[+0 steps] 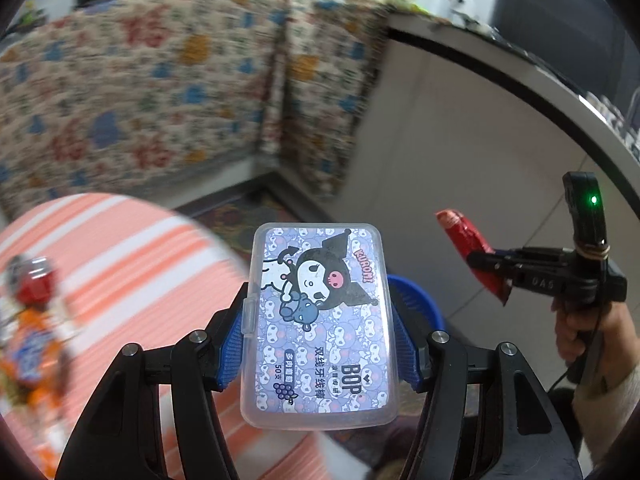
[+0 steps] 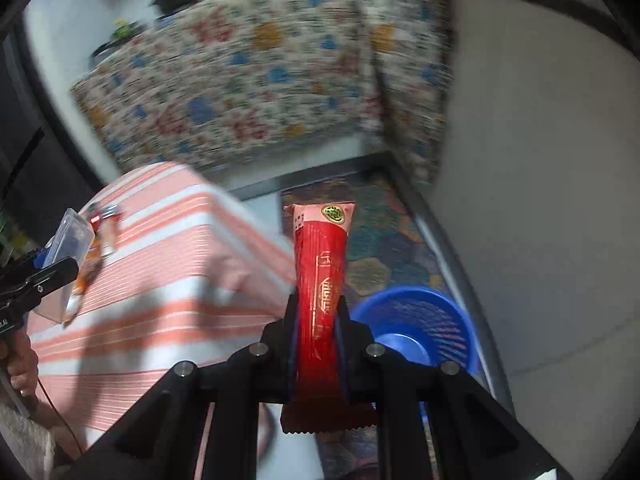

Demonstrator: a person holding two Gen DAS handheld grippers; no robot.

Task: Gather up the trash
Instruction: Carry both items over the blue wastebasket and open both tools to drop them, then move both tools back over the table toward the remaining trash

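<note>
Right wrist: one red wrapper [image 2: 320, 280] gripped.

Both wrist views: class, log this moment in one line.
left tool: holds floss box | right tool: holds red wrapper | blue basket: below

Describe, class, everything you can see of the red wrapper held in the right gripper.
The red wrapper is a long, narrow packet of glossy, foil-like film with fine lengthwise ribbing and faint gold print. Its far end is a paler pink band bearing a round gold-and-green seal; its near end is a flat, saw-toothed crimp. It points straight forward, clamped at mid-length between the fingers of the right gripper, which alone touches it. It hangs in the air beside the striped table, with the blue basket lower right.
</note>
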